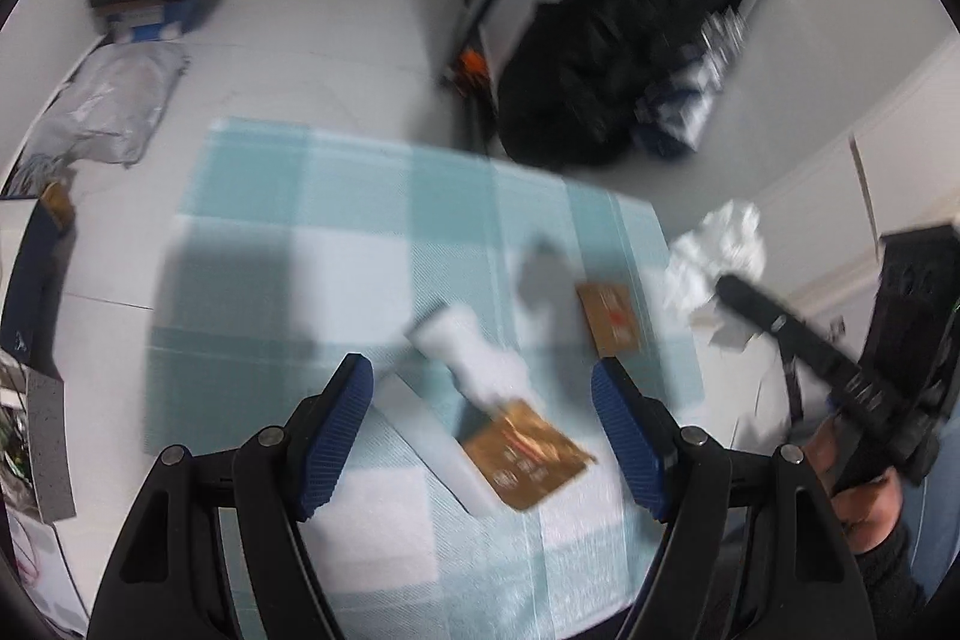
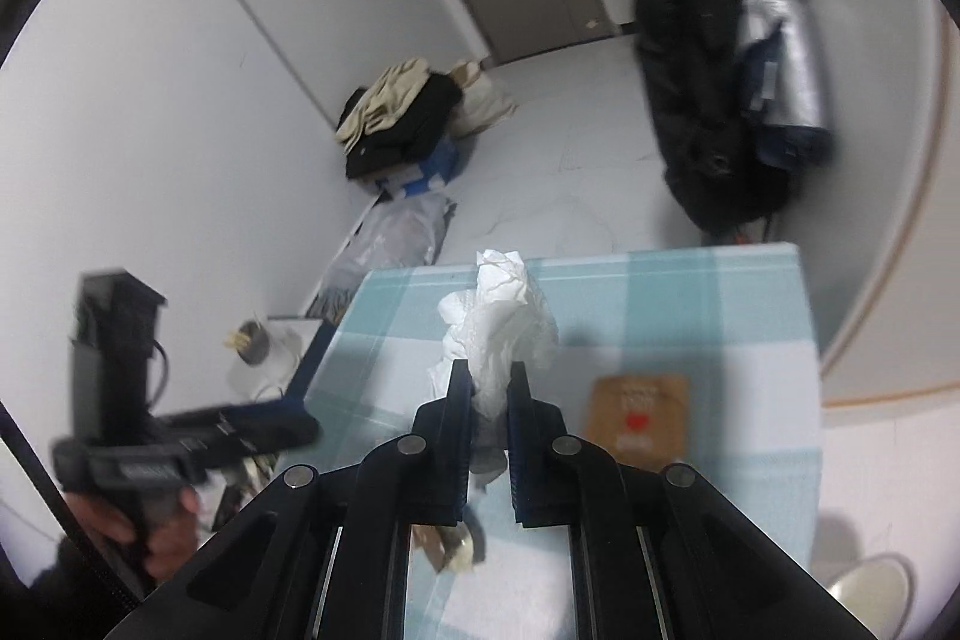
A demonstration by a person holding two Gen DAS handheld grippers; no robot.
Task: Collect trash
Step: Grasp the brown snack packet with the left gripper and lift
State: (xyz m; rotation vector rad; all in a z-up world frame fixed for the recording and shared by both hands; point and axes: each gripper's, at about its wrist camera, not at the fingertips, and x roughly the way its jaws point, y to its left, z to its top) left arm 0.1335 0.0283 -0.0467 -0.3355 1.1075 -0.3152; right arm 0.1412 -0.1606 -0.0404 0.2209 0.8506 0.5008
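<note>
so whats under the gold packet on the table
The gold packet lies tilted over a flat white strip, on the checked cloth. A white wad touches its far corner. How far the strip runs beneath it is covered.

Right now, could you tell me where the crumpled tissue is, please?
The tissue is pinched in the right claw, above the checked cloth; in the left wrist view it shows at the cloth's right edge.

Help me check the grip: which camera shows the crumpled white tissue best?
The right wrist view: the crumpled white tissue sits sharp and central, pinched by the right gripper. The left wrist view shows the tissue only blurred, at the right beyond the table edge.
</note>
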